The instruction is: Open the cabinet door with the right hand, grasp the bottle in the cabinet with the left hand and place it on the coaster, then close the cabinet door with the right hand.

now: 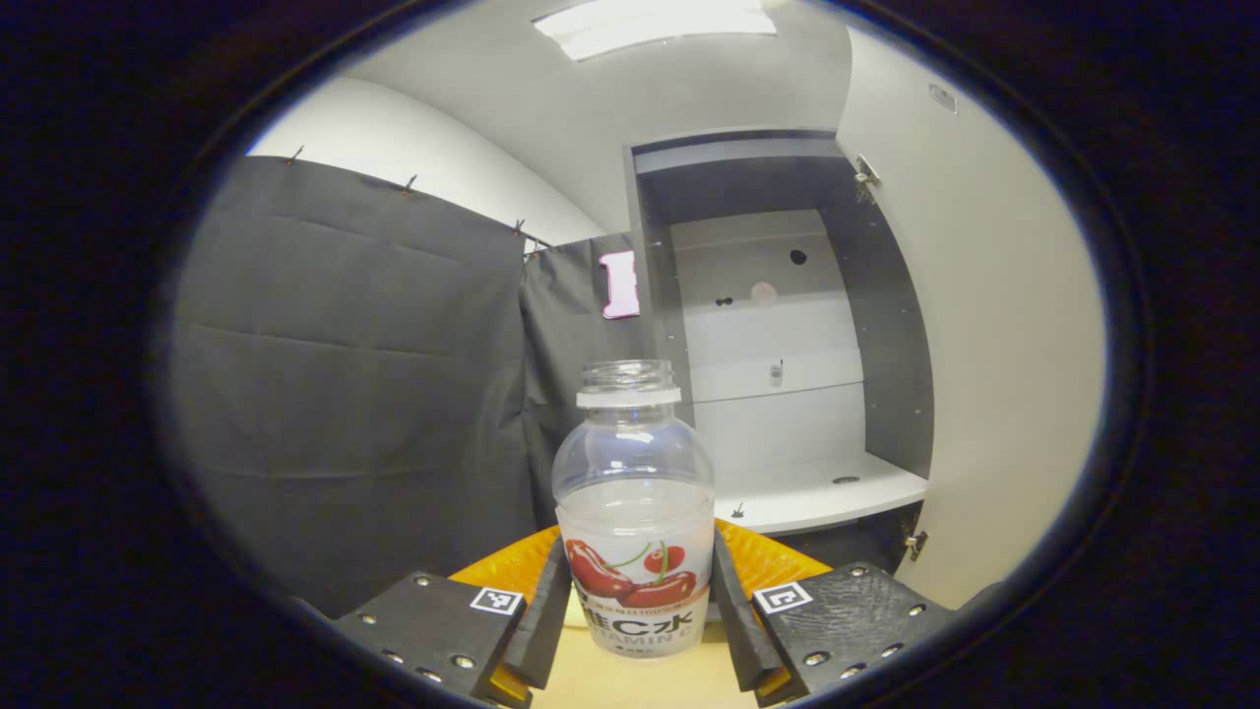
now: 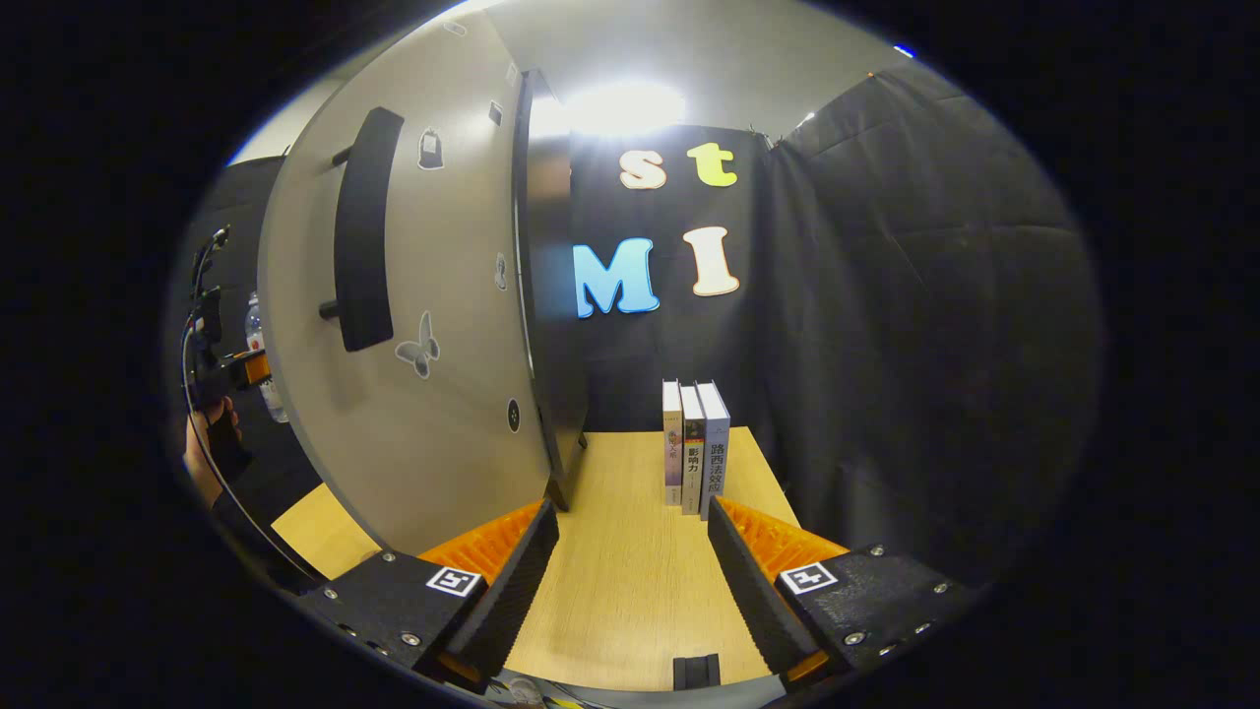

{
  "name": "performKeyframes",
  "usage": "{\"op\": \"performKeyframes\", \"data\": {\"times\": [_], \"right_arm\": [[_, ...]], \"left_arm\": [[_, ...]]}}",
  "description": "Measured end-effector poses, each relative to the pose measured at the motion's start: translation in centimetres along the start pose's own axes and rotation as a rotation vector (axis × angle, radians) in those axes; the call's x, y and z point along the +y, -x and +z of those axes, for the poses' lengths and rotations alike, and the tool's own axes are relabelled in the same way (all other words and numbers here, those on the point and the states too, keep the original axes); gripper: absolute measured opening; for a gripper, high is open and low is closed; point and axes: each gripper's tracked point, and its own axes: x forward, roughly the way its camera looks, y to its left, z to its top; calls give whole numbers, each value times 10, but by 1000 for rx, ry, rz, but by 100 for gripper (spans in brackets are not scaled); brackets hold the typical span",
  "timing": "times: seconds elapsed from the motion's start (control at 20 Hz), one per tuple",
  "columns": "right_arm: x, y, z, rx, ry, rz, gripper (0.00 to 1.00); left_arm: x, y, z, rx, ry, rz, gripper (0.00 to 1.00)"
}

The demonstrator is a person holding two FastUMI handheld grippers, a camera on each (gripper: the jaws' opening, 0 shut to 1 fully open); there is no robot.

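Observation:
A clear, capless bottle (image 1: 635, 512) with a cherry label stands upright between the fingers of my left gripper (image 1: 638, 601), which is shut on it over a pale wooden surface. Behind it the cabinet (image 1: 778, 325) is open, its white shelf (image 1: 837, 497) bare. The open door (image 1: 984, 374) swings out on the right. In the right gripper view my right gripper (image 2: 630, 581) is open over the table, holding nothing. The door's outer face (image 2: 433, 394) with its black handle (image 2: 362, 231) stands just to its left. Past the door's edge, a hand holds the left gripper (image 2: 231, 369) with the bottle (image 2: 258, 345).
Three books (image 2: 694, 448) stand upright at the back of the wooden table (image 2: 610, 532), to the right of the door's edge. Black cloth walls close in the back and right sides. Butterfly stickers mark the door face.

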Motion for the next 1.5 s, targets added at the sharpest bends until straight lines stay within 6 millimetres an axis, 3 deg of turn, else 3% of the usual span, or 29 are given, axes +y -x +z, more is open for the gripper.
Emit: {"op": "performKeyframes", "data": {"times": [0.1, 0.35, 0.55, 0.65, 0.8, 1.0, 1.2, 1.25, 1.3, 1.4, 1.45, 1.5], "right_arm": [[6, -12, -10, 14, 25, 5, 94], [23, -47, -40, 55, 44, 30, 95], [26, -62, -74, 118, 115, 39, 95], [28, -67, -101, 184, 121, 53, 94], [27, -69, -130, 245, 130, 48, 94], [32, -74, -166, 314, 182, 50, 95], [41, -76, -182, 357, 219, 65, 95], [45, -78, -184, 365, 228, 75, 95], [47, -80, -185, 370, 235, 80, 95], [55, -84, -189, 386, 229, 95, 95], [57, -86, -193, 401, 238, 92, 94], [57, -86, -196, 409, 249, 91, 91]], "left_arm": [[4, 6, -9, -12, -6, 4, 70], [1, 19, -67, 5, -22, -35, 70], [-1, 35, -137, 24, -2, -41, 70], [-2, 41, -174, 50, -5, -15, 70], [-14, 48, -226, 66, -9, -22, 70], [-13, 54, -293, 116, 5, 3, 70], [-1, 62, -330, 156, 38, 61, 70], [-4, 65, -338, 166, 48, 60, 76], [-5, 69, -338, 156, 53, 58, 70], [-6, 70, -339, 149, 42, 51, 70], [-11, 69, -343, 160, 40, 41, 78], [-13, 69, -345, 159, 43, 42, 73]]}}
